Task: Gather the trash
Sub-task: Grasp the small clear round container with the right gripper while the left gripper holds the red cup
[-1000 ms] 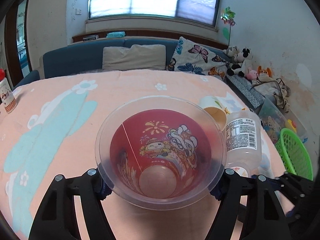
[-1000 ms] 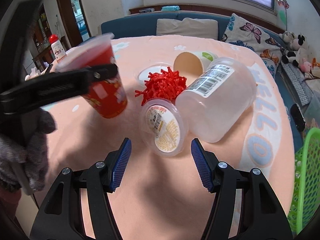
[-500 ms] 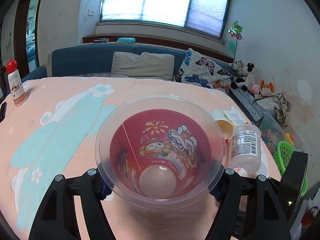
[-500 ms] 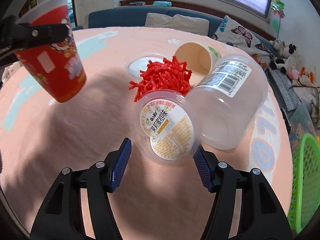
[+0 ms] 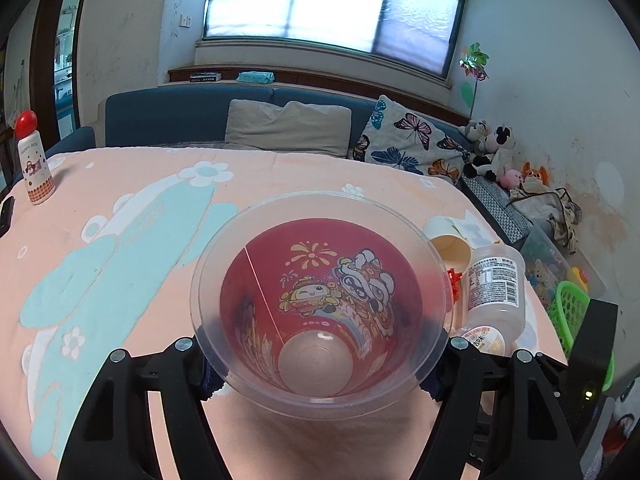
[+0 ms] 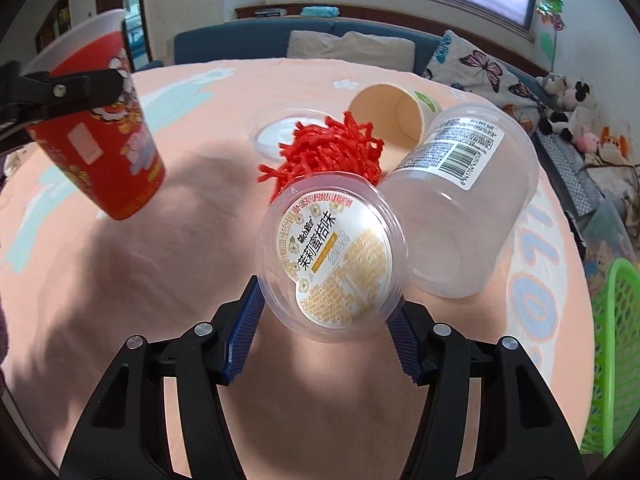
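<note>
Between the blue pads of our right gripper [image 6: 324,336] sits a small clear dessert cup [image 6: 334,254], its printed lid facing the camera; the jaws flank its sides and seem to touch it, though we cannot tell whether they have clenched yet; we judge this cup to be the next piece of trash to gather. Its lid carries Chinese writing, large dark characters over a yellow block of fine print that is too small to read. Just behind the dessert cup lies a tangle of red shredded netting [image 6: 332,152], with a flat clear lid [image 6: 276,132] beyond that; to the right of the dessert cup, touching it, a large clear plastic jar [image 6: 472,208] lies on its side with a barcode label up, and a beige paper cup [image 6: 396,110] lies tipped behind the jar, mouth toward us. Up to the left of the dessert cup, our left gripper [image 5: 320,364] is clamped on a red cartoon-printed cup [image 5: 320,304] held upright above the pink tablecloth [image 6: 168,264], probably so that smaller trash can be dropped inside it. A green basket [image 6: 612,360] stands off the table's edge, right of the jar; far left of the red cup stands a red-capped bottle [image 5: 34,168] marked "HAPPY DOG".
</note>
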Action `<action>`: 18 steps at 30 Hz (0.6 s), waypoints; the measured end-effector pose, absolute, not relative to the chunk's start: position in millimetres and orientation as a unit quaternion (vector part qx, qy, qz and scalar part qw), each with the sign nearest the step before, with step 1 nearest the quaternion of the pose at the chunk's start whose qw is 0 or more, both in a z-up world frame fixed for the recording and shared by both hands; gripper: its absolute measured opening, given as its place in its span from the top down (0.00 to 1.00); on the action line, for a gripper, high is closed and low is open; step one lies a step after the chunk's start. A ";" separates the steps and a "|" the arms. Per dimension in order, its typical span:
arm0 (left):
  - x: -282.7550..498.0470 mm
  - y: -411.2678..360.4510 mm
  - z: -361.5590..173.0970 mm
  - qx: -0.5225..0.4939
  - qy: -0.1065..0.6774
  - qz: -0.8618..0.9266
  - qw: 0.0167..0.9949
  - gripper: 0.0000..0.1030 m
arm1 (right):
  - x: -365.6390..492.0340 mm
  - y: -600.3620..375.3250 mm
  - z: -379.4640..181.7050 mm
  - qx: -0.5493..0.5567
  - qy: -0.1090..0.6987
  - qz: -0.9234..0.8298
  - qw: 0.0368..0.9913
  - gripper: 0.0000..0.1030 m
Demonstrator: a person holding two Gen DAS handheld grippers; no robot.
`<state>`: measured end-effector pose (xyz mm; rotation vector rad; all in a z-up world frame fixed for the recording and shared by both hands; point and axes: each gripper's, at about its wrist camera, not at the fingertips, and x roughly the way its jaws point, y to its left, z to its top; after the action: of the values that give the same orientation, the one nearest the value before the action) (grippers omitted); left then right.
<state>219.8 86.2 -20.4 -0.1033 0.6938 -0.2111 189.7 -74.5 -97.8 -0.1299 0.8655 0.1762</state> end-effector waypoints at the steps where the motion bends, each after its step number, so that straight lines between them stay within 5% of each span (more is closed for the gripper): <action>1: 218.6 85.7 -18.9 -0.049 0.338 -0.103 0.934 0.32 | 187.1 -75.0 -95.2 -0.060 0.419 0.091 0.902 0.42; 13: 190.4 65.9 -1.1 -0.039 0.325 -0.121 0.937 0.32 | 143.9 -97.7 -57.3 -0.033 0.407 0.136 0.903 0.43; 14: 188.1 62.7 0.3 -0.040 0.325 -0.124 0.937 0.32 | 140.4 -100.7 -54.2 -0.033 0.404 0.136 0.904 0.52; 18: 179.9 50.4 5.0 -0.035 0.322 -0.129 0.937 0.32 | 130.6 -110.9 -51.7 -0.025 0.414 0.139 0.899 0.64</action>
<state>179.9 50.4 5.0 -0.0723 0.6571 -0.2640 130.6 -110.9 -51.7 -0.0520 0.8567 0.2870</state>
